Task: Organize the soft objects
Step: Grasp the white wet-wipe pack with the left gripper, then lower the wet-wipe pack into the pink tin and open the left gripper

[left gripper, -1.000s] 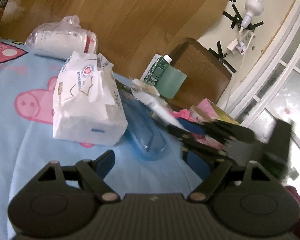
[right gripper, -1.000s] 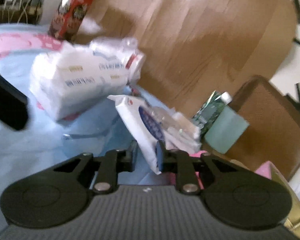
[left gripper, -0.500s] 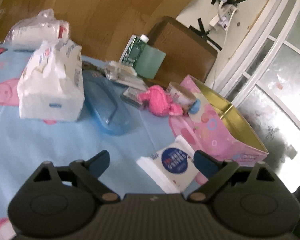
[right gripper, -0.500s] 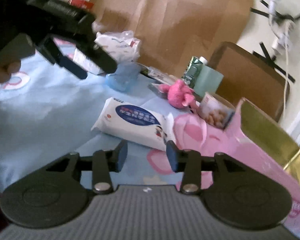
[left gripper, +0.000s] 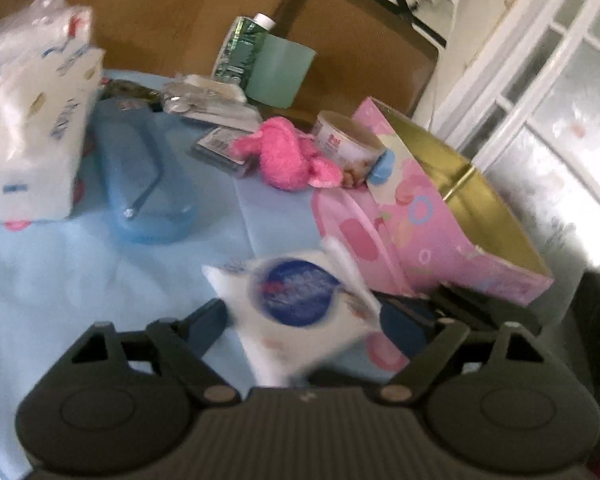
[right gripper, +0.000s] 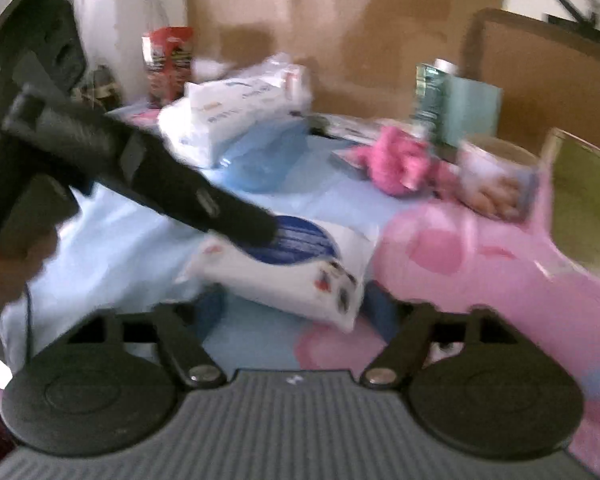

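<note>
The small white tissue pack (left gripper: 296, 312) has a dark blue round label, but the words on it are too blurry to read. In the right wrist view the same pack (right gripper: 292, 268) lies on the blue cloth of the table (right gripper: 112, 248). The left gripper (left gripper: 312, 320) has its jaws spread wide, with the pack between them, and I cannot tell if they touch it. The right gripper (right gripper: 296, 304) also has its jaws wide, and the pack sits between its fingers. In that view the black left gripper (right gripper: 148, 176) reaches in from 9 o'clock, covers part of the pack, and shows white letters that look like "DAS". At 3 o'clock of the pack is the pink box (left gripper: 452, 216) with a gold inside. At 12 o'clock sit a pink fluffy toy (left gripper: 284, 156) and a round tin (left gripper: 348, 148) with red writing too small to read. At 10 o'clock lie a blue plastic case (left gripper: 148, 192) and a big white tissue pack (left gripper: 32, 136) with blurry blue print. A green carton (left gripper: 240, 52) with a white cap stands far back at 12 o'clock. Half a second ago the right jaws were narrower and the pack lay ahead of them; now the pack is in between both pairs of jaws.
</note>
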`<state>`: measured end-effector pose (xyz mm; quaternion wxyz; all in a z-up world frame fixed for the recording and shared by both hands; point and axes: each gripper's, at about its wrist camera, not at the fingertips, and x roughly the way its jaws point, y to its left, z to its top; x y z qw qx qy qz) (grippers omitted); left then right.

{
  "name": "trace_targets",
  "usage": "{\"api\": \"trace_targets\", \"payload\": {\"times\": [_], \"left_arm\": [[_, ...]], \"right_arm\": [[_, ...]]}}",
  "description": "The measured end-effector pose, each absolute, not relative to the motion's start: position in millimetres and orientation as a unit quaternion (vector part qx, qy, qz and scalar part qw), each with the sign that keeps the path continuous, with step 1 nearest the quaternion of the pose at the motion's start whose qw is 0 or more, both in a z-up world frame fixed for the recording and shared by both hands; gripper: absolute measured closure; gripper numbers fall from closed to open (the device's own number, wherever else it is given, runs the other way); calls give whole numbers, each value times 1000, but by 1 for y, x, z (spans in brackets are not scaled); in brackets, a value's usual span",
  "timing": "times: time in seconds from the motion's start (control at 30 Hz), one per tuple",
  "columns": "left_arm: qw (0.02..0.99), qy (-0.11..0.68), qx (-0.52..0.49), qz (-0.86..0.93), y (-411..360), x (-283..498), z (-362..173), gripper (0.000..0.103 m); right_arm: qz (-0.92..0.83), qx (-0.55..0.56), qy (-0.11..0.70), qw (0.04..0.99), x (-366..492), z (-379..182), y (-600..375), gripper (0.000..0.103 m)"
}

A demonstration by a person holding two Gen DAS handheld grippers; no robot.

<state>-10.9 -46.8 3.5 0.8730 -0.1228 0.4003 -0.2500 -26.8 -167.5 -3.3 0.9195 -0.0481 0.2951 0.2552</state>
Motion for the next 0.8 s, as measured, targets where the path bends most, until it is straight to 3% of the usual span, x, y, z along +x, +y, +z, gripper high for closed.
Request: {"api": "trace_targets", "payload": {"times": [0.2, 0.3, 0.53, 0.63, 0.7, 0.8], "left_arm": [[899, 322, -78, -286, -71, -32, 54, 17], [884, 303, -60, -352, -104, -24, 85, 24], [855, 261, 12, -448, -216, 2, 112, 26], [847, 271, 44, -455, -266, 22, 107, 16], [853, 276, 67, -437, -287, 35, 98, 16], [855, 286, 43, -430, -277, 45, 91, 16]], "right_arm": [[217, -44, 250, 943, -39, 7, -165, 60], [198, 10, 203, 959, -46, 29, -194, 71], [69, 40, 128, 989, -53, 58, -253, 71], [-6, 44, 145, 988, -46, 52, -281, 70], [-54, 54, 161, 984, -38, 42, -301, 65], [-104, 78, 164, 978, -44, 31, -324, 64]]}}
